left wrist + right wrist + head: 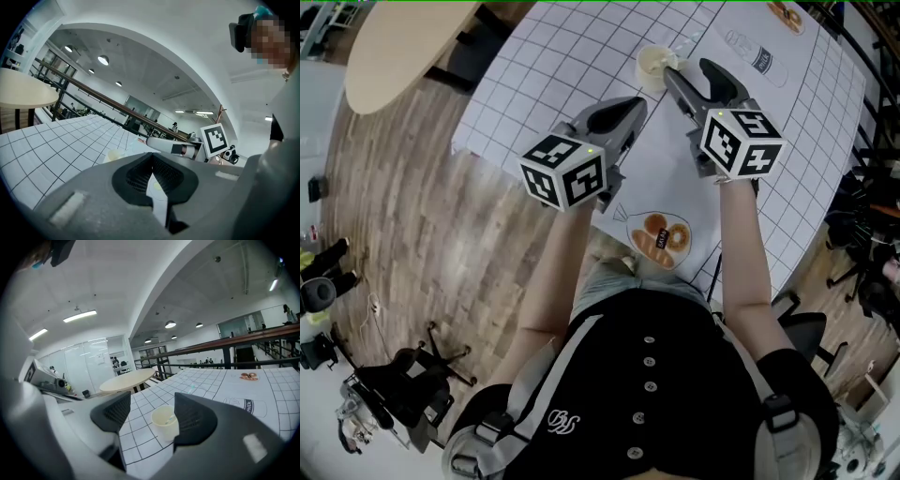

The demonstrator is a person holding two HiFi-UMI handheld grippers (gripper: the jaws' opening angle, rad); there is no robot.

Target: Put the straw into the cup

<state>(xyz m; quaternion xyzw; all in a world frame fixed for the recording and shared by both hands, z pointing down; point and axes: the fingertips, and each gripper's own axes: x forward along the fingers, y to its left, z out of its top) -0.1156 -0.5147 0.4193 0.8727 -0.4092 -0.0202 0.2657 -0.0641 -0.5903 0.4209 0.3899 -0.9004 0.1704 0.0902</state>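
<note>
A pale paper cup [652, 64] stands on the white gridded table [553, 56], and the clear straw [682, 45] leans out of it to the right. My right gripper [684, 67] is open, just short of the cup and lifted above the table. Its own view shows the cup [165, 422] with the straw [171, 419] in it in the gap between its jaws, untouched by either pad. My left gripper [636, 105] hangs left of the right one and nearer to me, shut and empty. Over its closed jaws [152, 164] I see the cup [115, 154] and the right gripper [173, 147].
Flat prints lie on the table: pastries [661, 236] at the near edge and a bottle [752, 54] beyond the cup. A round wooden table [403, 47] stands at the far left, and office chairs [862, 244] on the right. The near table edge runs under my forearms.
</note>
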